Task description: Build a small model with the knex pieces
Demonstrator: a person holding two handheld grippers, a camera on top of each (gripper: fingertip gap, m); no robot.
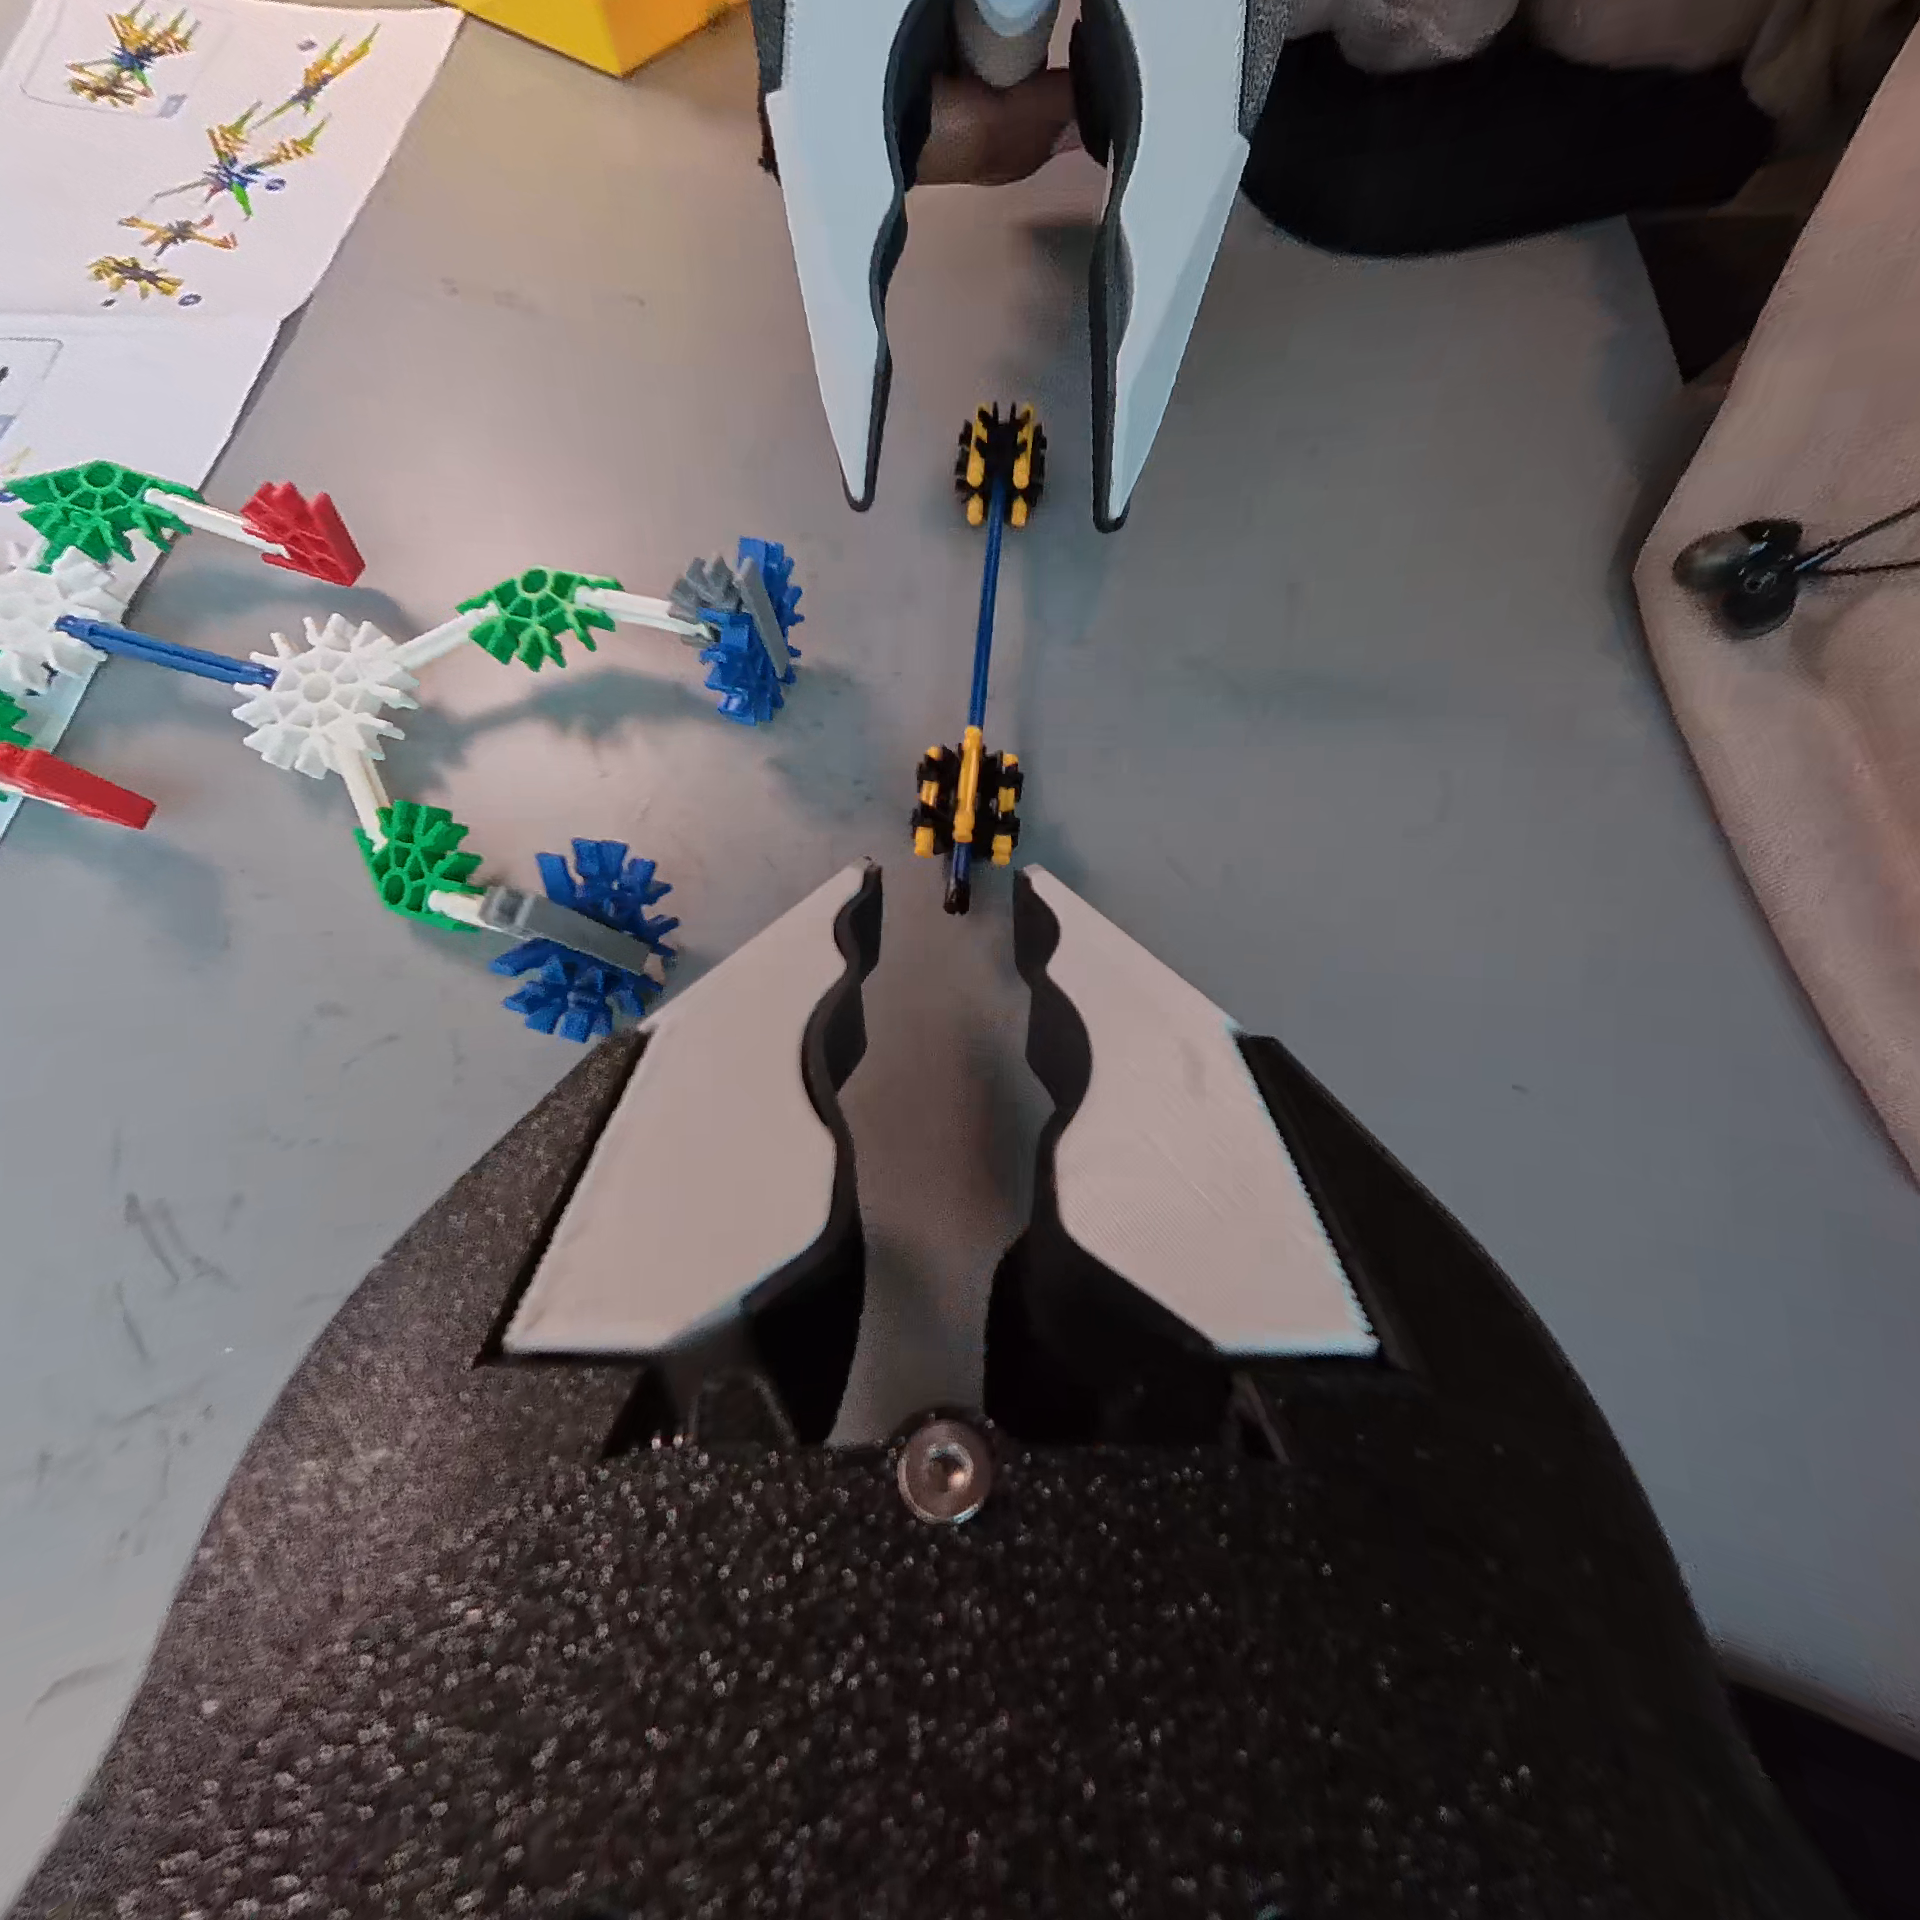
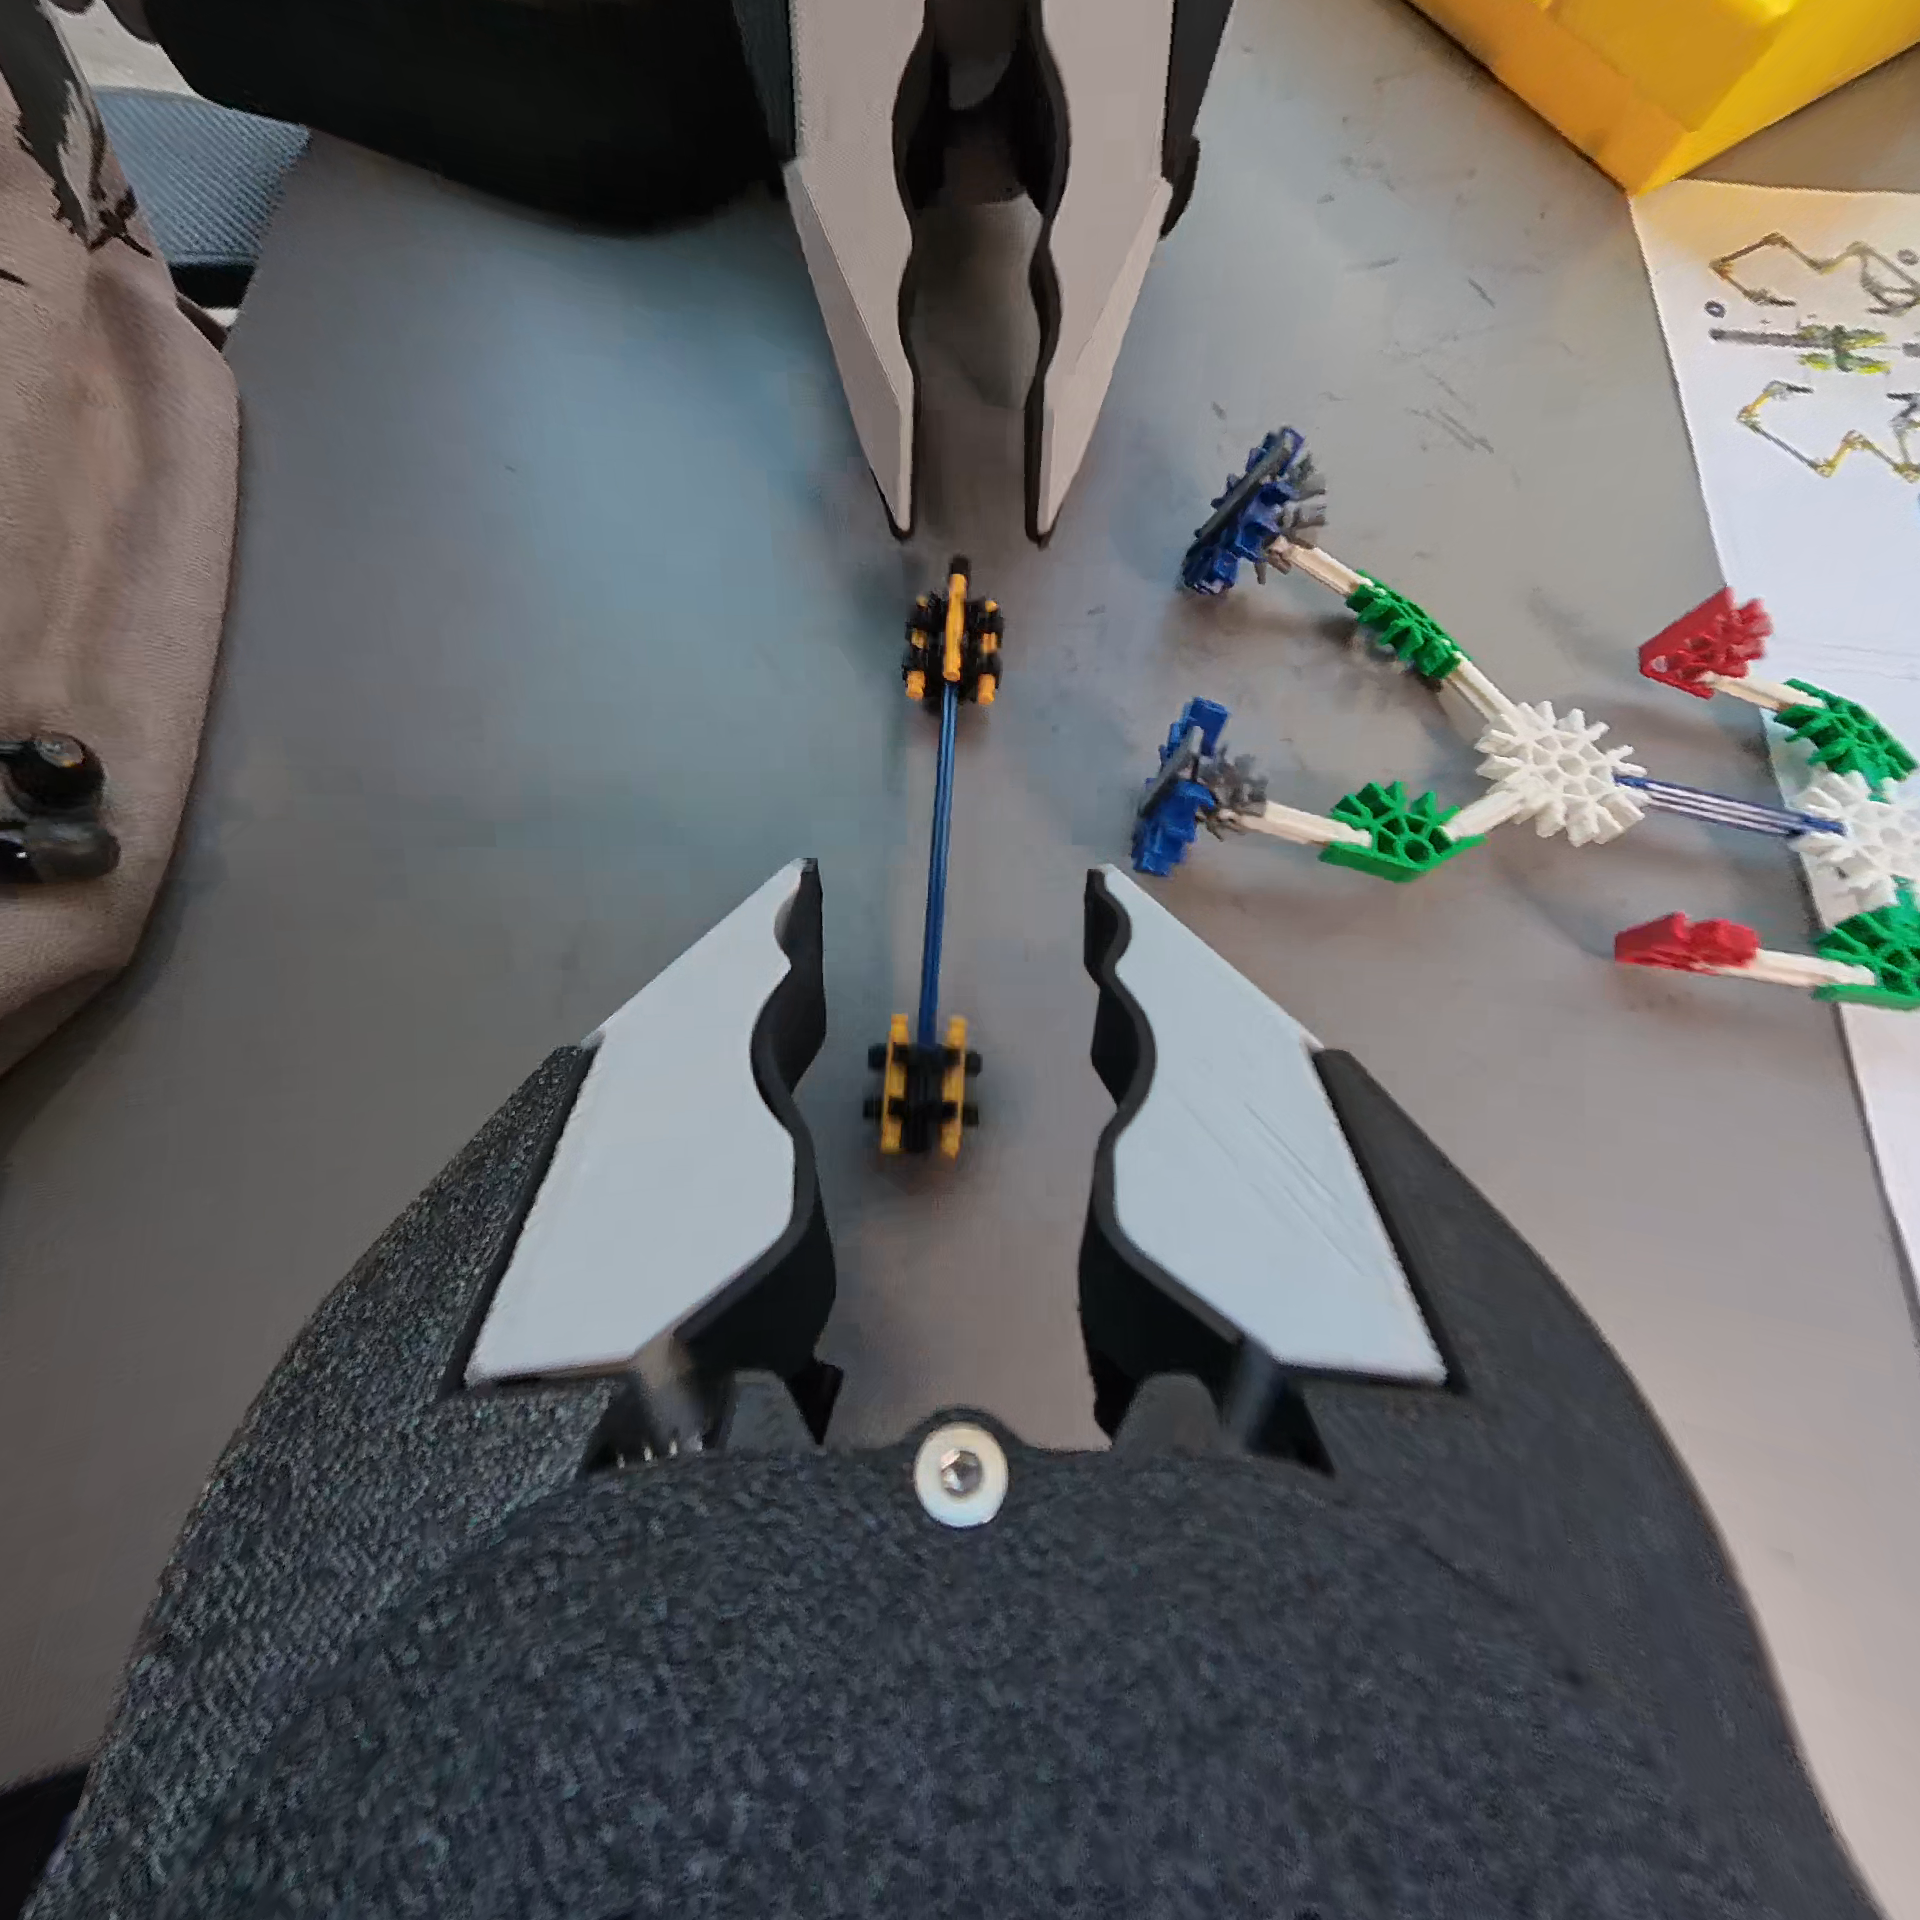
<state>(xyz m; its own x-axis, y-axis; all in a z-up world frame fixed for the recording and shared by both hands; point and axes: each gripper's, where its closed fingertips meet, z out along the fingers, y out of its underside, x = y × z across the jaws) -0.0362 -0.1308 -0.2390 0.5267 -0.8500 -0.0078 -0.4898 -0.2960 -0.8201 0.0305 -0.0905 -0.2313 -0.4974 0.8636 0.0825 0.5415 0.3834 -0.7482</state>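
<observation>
Between the spread fingertips of the right gripper [image 2: 951, 862] lies one yellow-and-black hub [image 2: 921, 1084] of a small axle piece, flat on the grey table [image 2: 520, 623]. Its blue rod [image 2: 938, 821] leads to the second hub [image 1: 966, 798], just before the left gripper [image 1: 945, 873], also released and holding nothing. One bigger model [image 1: 332, 686] with two blue wheels lies beside. One yellow box [image 2: 1662, 73] shows only a corner; its inside is hidden.
</observation>
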